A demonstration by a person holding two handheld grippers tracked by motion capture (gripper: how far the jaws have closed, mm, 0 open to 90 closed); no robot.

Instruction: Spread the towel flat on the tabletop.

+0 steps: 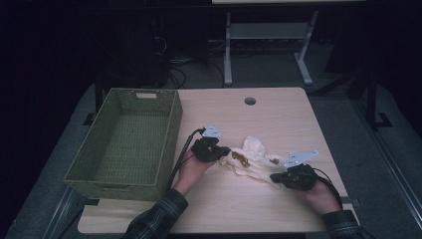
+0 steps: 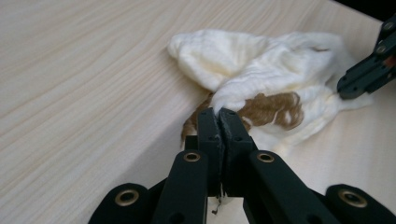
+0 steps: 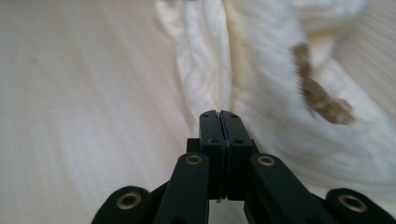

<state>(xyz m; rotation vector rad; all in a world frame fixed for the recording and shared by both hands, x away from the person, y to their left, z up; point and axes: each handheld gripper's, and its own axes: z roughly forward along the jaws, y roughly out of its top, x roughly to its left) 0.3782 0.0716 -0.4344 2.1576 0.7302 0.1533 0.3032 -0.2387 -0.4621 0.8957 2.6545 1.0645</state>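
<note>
The cream cloth (image 1: 251,155) lies crumpled on the table (image 1: 278,114), right of the green basket (image 1: 130,139). Both grippers pinch it: the left gripper (image 2: 219,113) a fold, the right gripper (image 3: 219,113) an edge, jaws pressed together. Next, probably, a lift or spread. The gripper views reveal brown patches (image 2: 273,108) and each pinch; the high view shows the basket.

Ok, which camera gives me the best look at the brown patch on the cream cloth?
The left gripper view: the brown patch is sharp and close there. The right gripper view shows it blurred, and the high view shows small brown specks.
</note>
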